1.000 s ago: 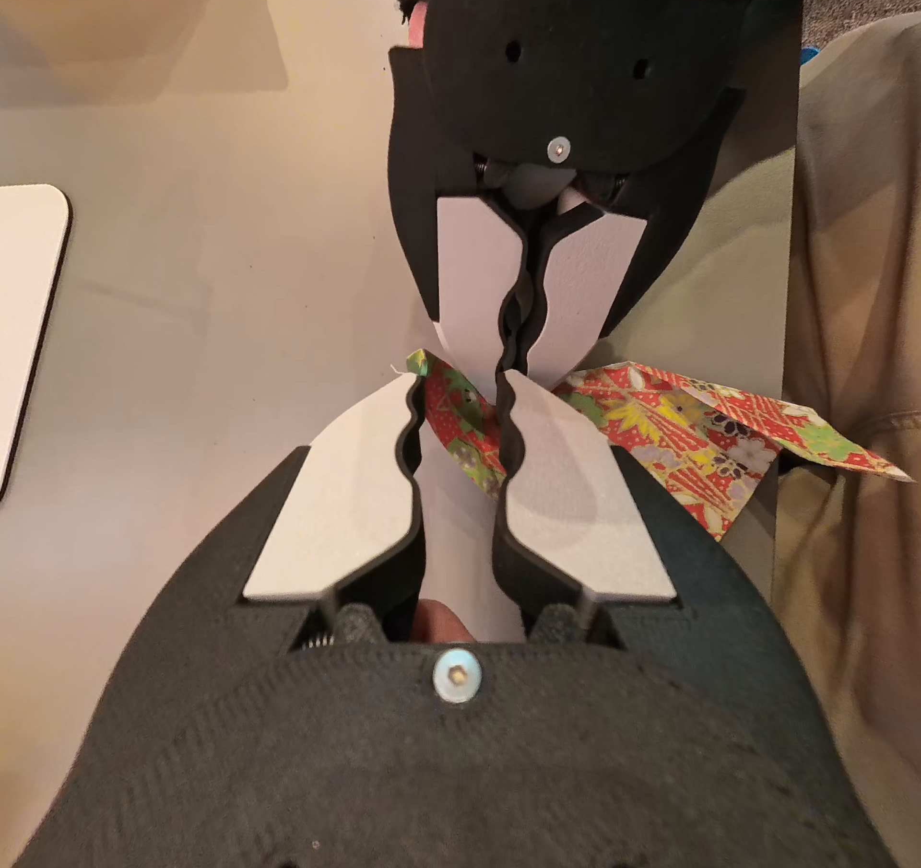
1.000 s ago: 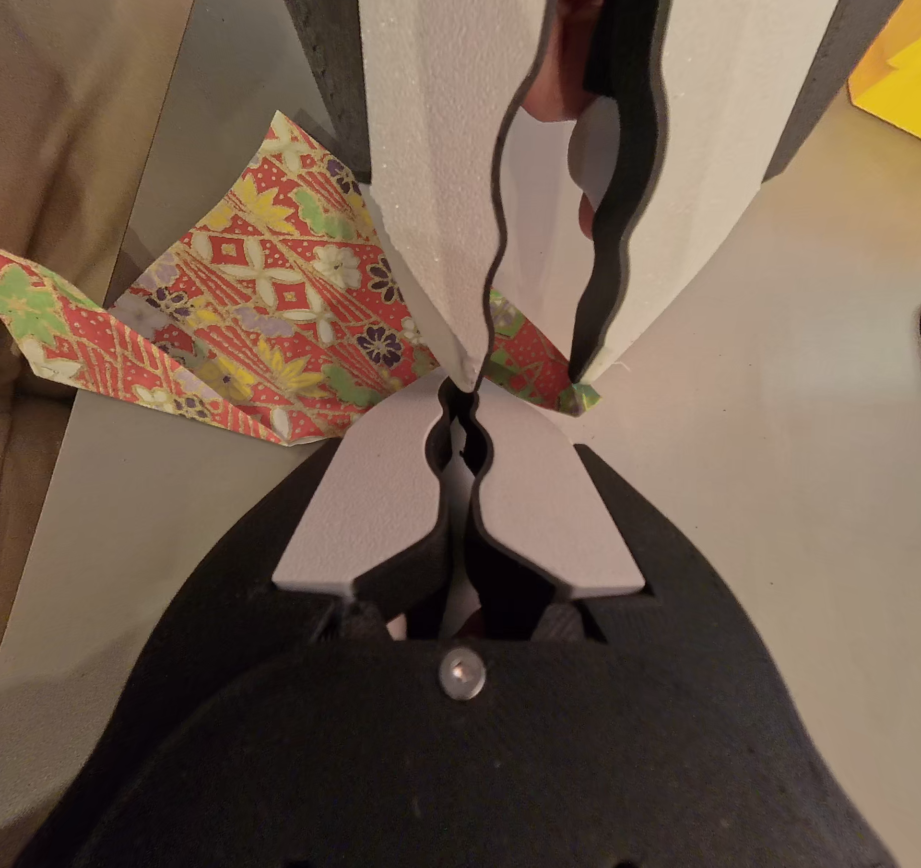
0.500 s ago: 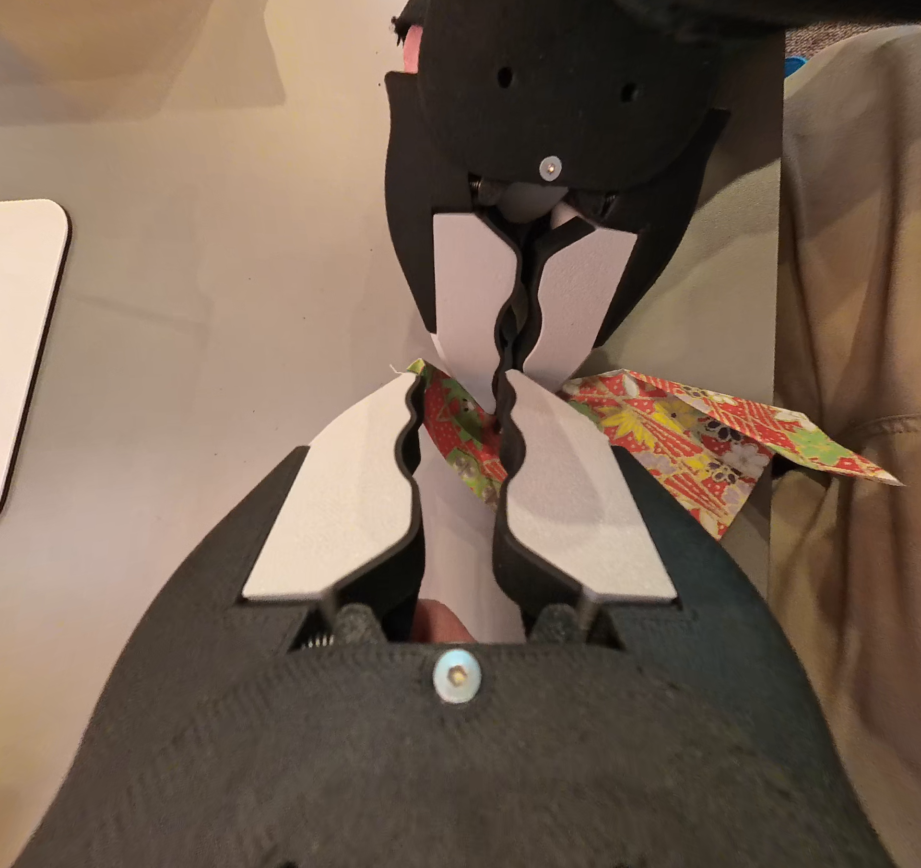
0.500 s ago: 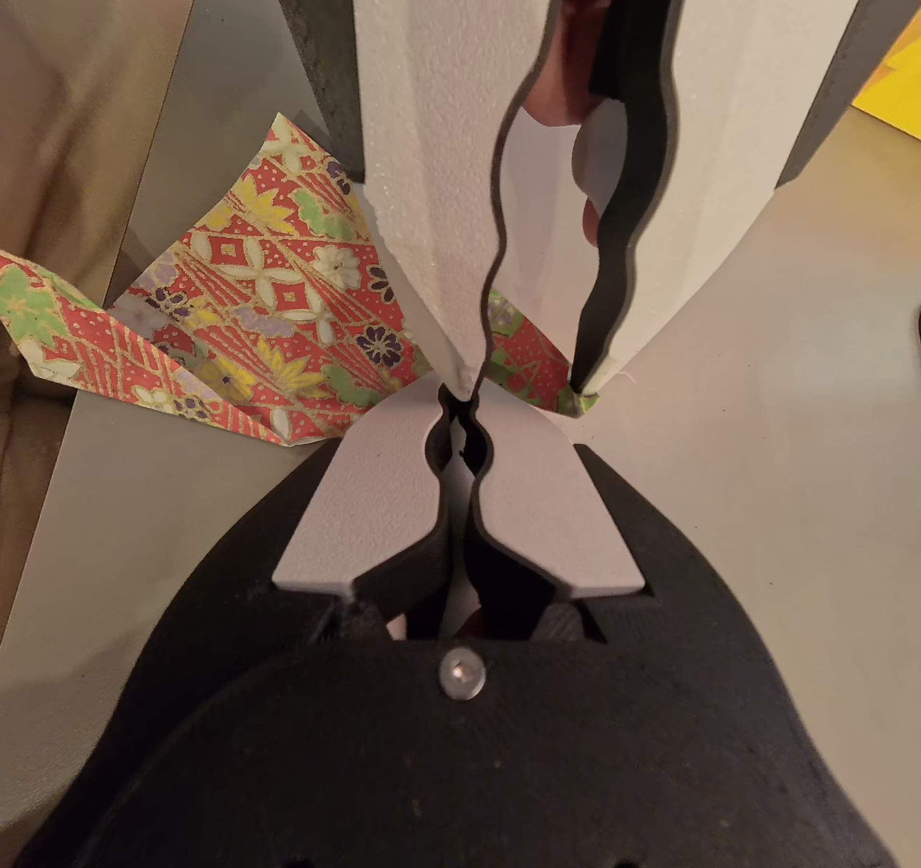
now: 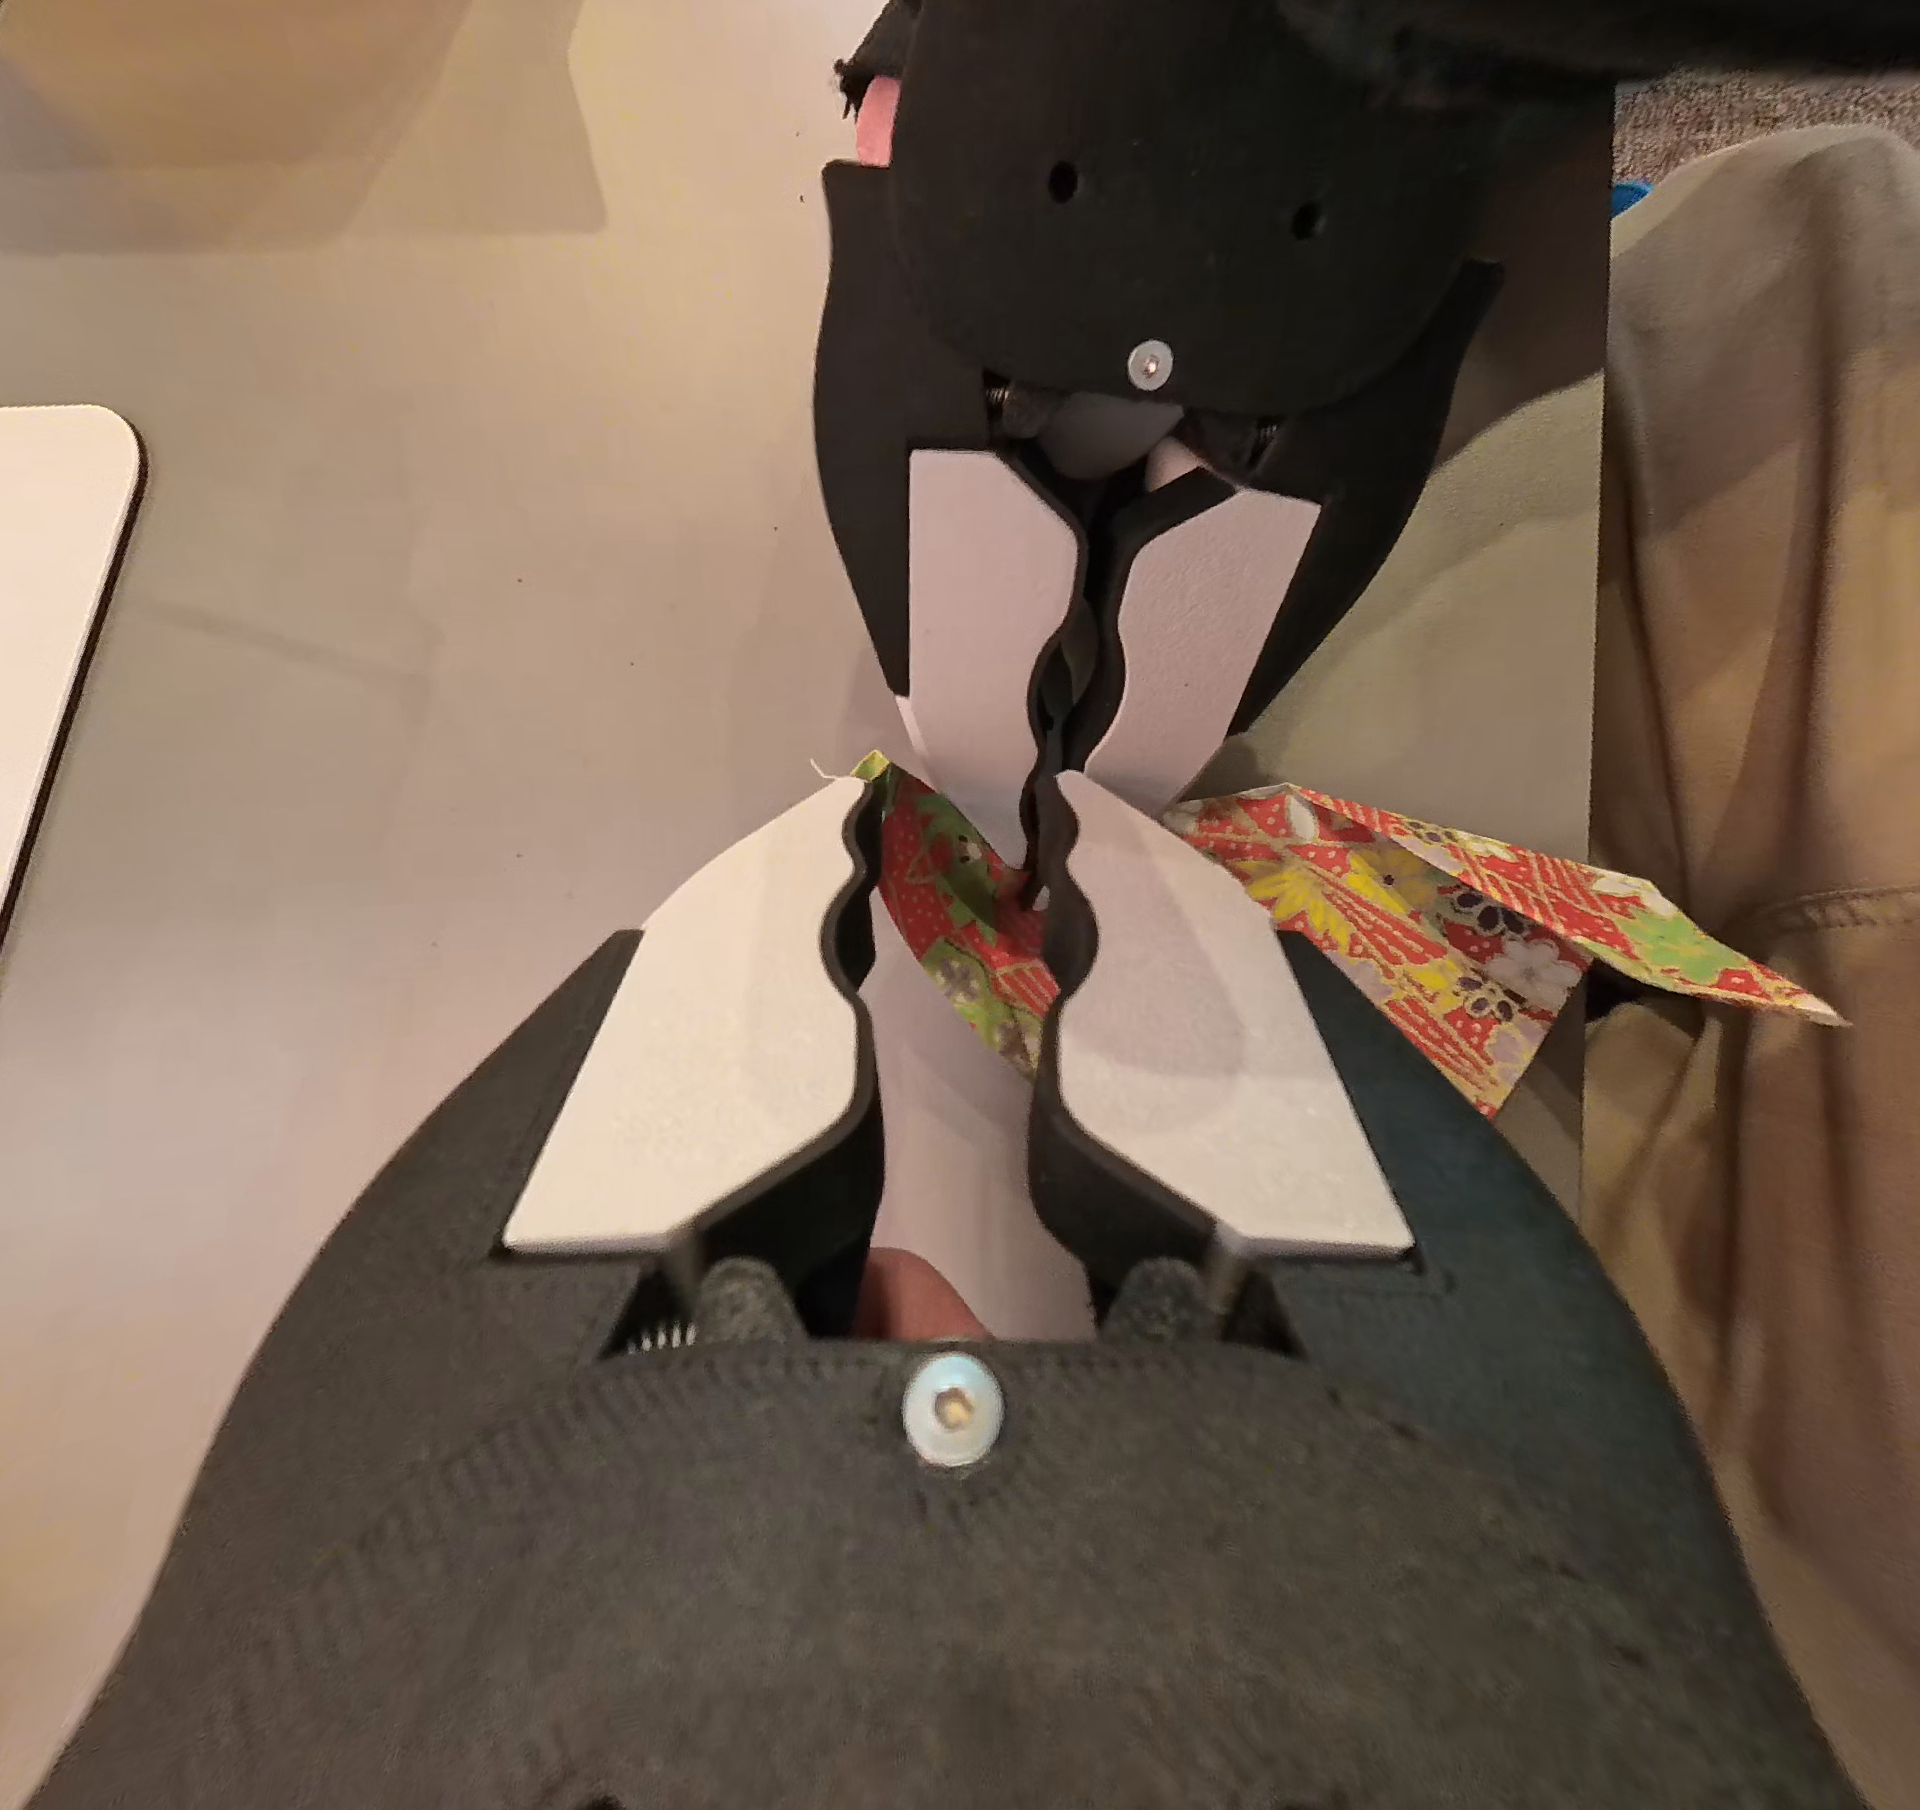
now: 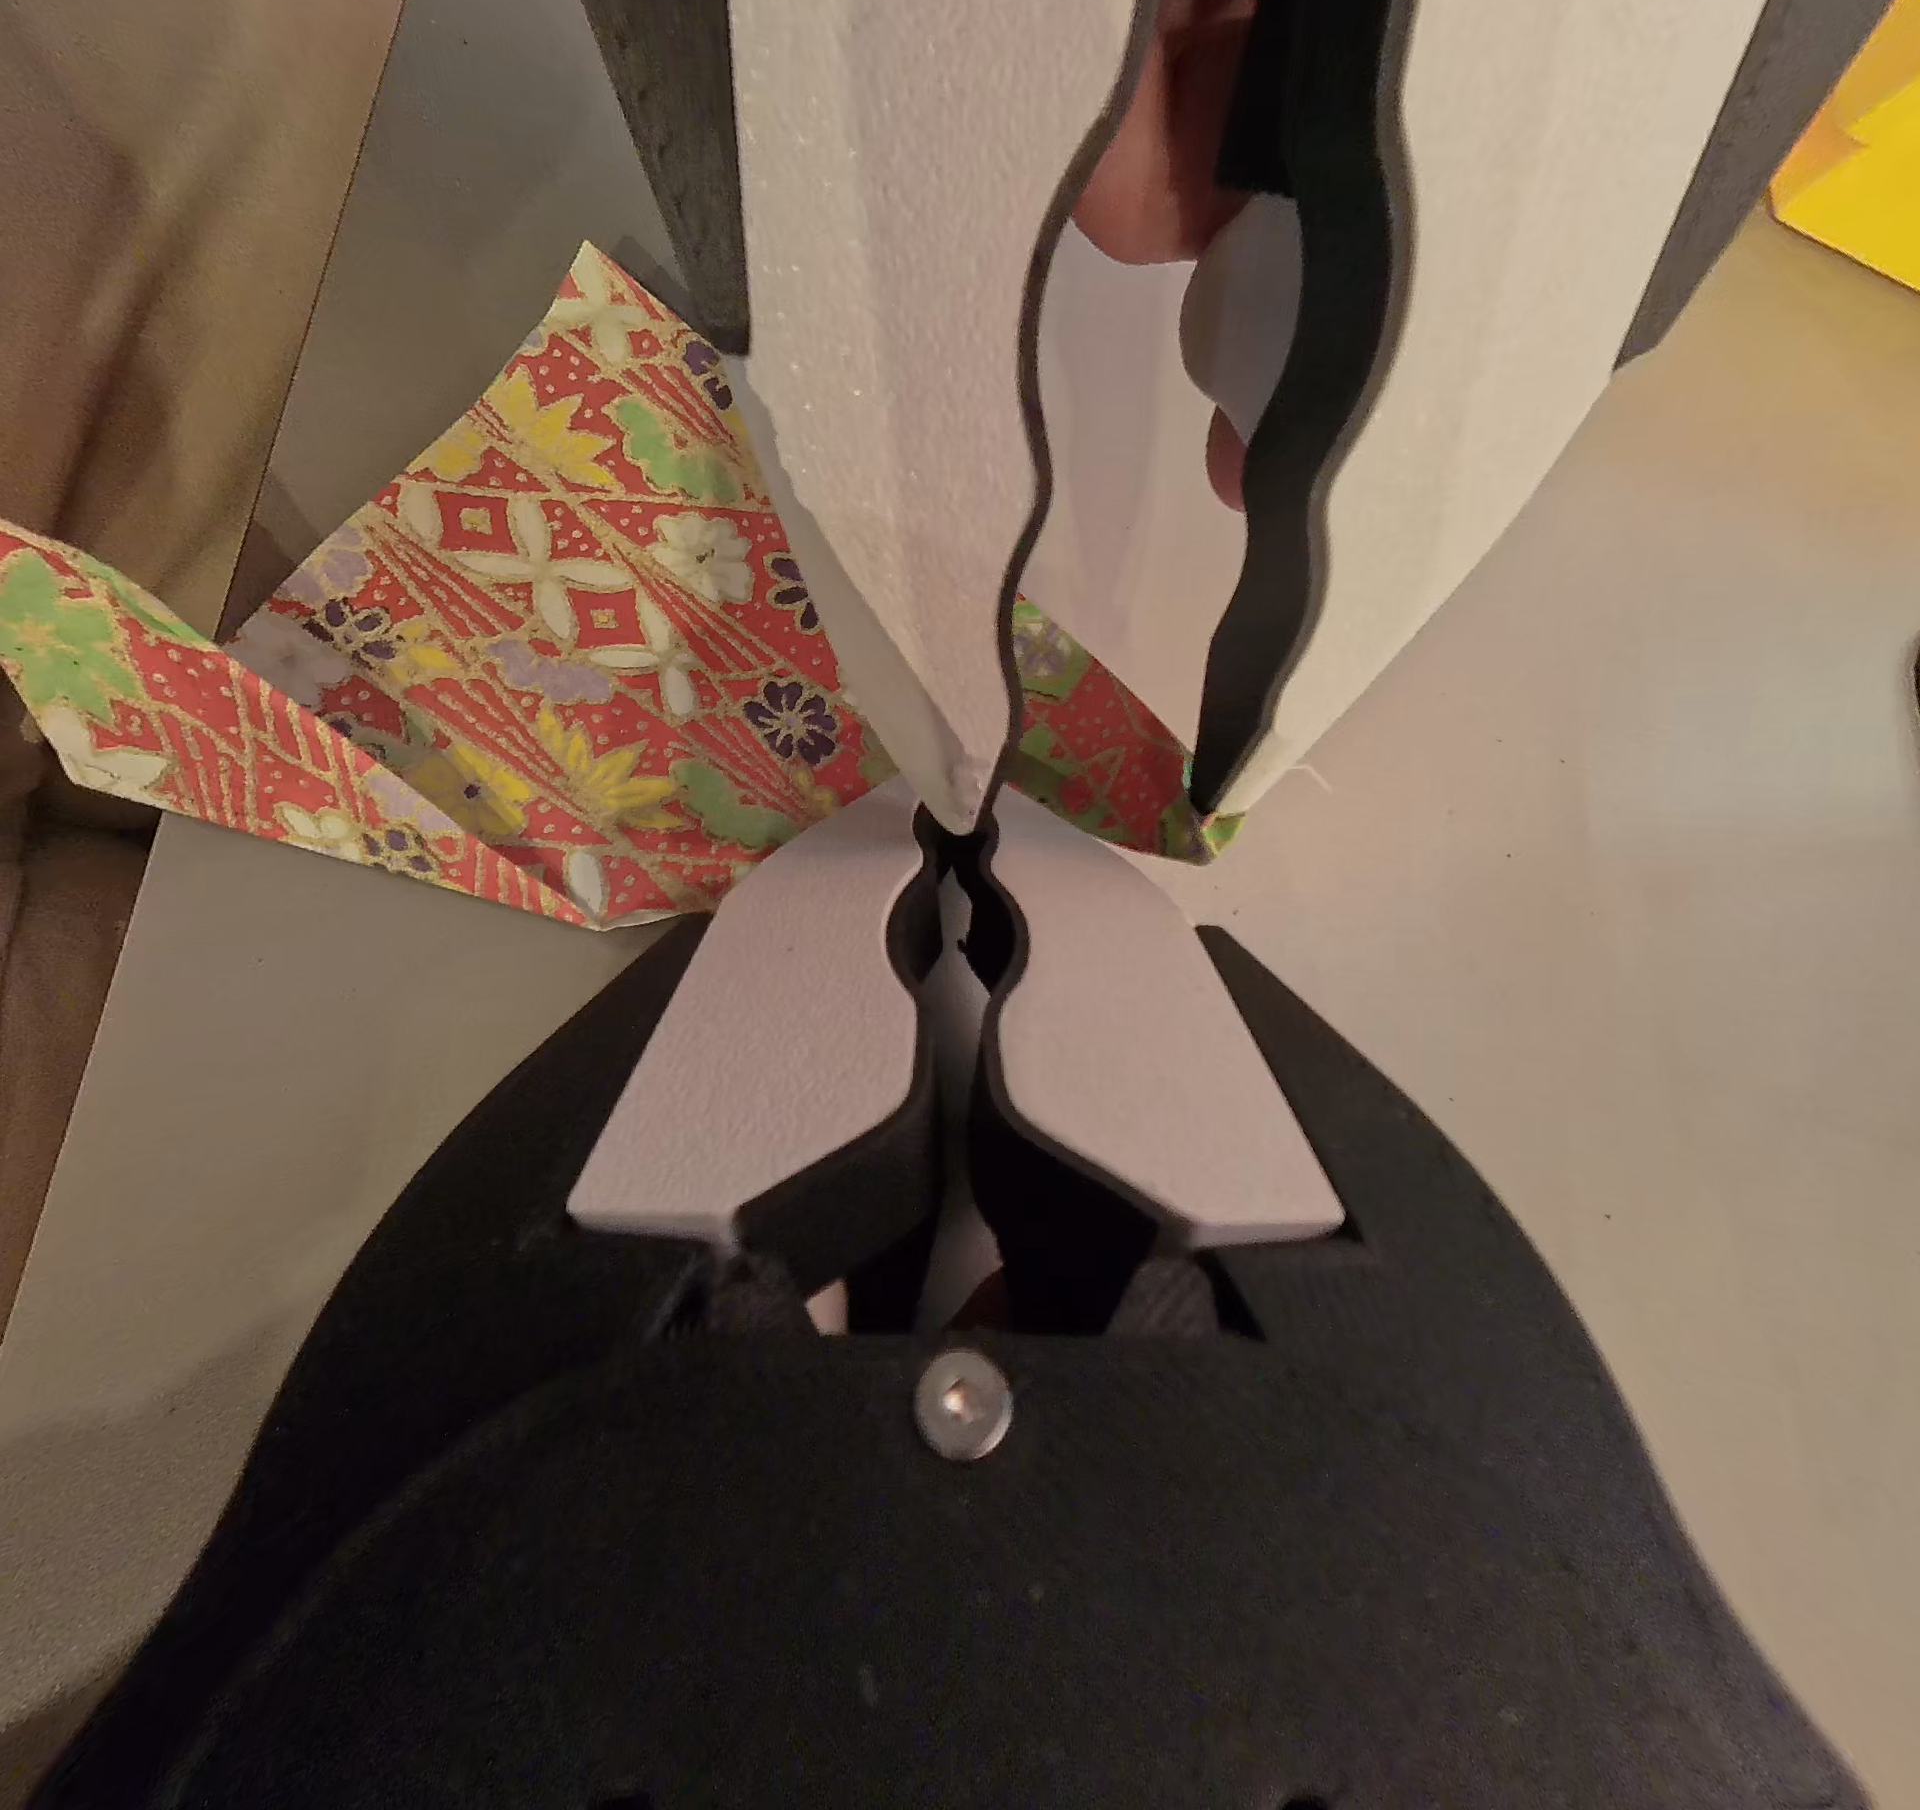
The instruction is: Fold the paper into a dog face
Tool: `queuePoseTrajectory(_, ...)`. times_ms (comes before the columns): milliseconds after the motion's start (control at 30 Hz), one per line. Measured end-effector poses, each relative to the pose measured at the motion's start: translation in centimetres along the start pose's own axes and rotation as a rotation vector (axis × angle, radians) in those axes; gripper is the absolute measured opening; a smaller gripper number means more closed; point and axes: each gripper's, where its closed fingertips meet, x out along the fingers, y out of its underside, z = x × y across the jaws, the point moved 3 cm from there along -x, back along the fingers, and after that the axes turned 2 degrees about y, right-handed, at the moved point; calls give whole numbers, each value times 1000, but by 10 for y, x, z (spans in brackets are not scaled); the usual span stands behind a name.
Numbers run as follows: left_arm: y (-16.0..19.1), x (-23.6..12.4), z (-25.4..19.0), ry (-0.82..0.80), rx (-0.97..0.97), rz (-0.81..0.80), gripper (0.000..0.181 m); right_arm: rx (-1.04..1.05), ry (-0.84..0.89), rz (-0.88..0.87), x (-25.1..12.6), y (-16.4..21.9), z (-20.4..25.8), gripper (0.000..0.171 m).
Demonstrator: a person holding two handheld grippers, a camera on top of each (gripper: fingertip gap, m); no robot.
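Red floral-patterned paper (image 5: 1382,913), folded, is lying at the edge of the grey table (image 5: 416,617), one pointed end overhanging toward a person's khaki-clad leg (image 5: 1766,721). The left gripper (image 5: 961,804) is standing with its jaws parted over the paper's other end, its fingertips straddling that corner. The right gripper (image 6: 961,830) is facing it tip to tip, jaws pressed together; whether paper is pinched between them cannot be determined.
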Motion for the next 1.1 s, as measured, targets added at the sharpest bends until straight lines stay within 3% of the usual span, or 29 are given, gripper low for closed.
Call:
queuePoseTrajectory(767, -5, -6, 1, 17, -80, -94, 29, 1, 0, 0, 0, 0, 0, 0)
queuePoseTrajectory(1100, -7, -18, 14, -48, -109, -148, 31, 0, 0, 0, 0, 0, 0, 0)
